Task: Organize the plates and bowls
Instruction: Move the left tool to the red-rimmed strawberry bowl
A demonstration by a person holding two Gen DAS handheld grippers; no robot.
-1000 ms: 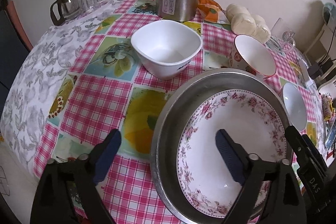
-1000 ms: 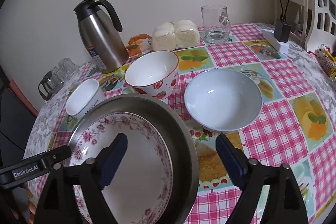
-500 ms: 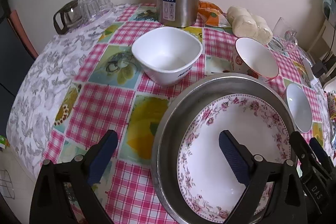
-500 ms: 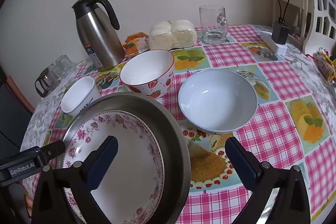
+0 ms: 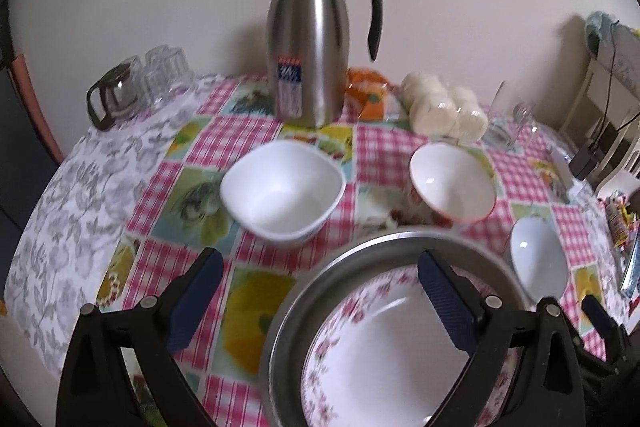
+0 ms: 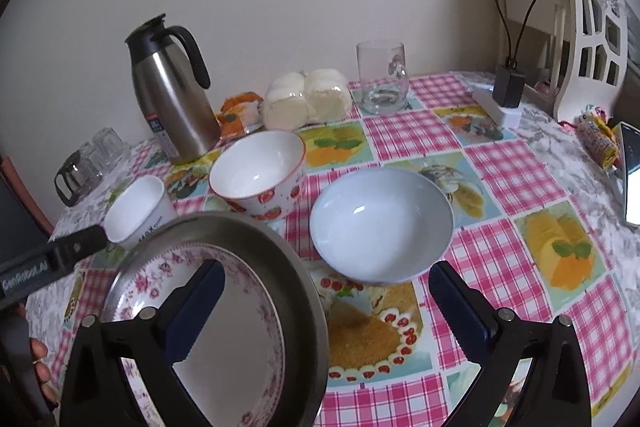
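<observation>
Three bowls stand mid-table: a square white bowl point(image 5: 282, 193), strawberry bowl point(image 6: 260, 174), pale blue bowl point(image 6: 382, 225). One floral plate point(image 5: 384, 355) sits inside one steel pan point(image 5: 288, 311) at the near edge. The left gripper point(image 5: 320, 301) and right gripper point(image 6: 326, 311) are both spread wide, empty.

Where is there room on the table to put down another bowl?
Bare cloth lies right of the pale blue bowl, toward the phone, and left of the square white bowl, toward the glass cups. The back is crowded around the thermos.
</observation>
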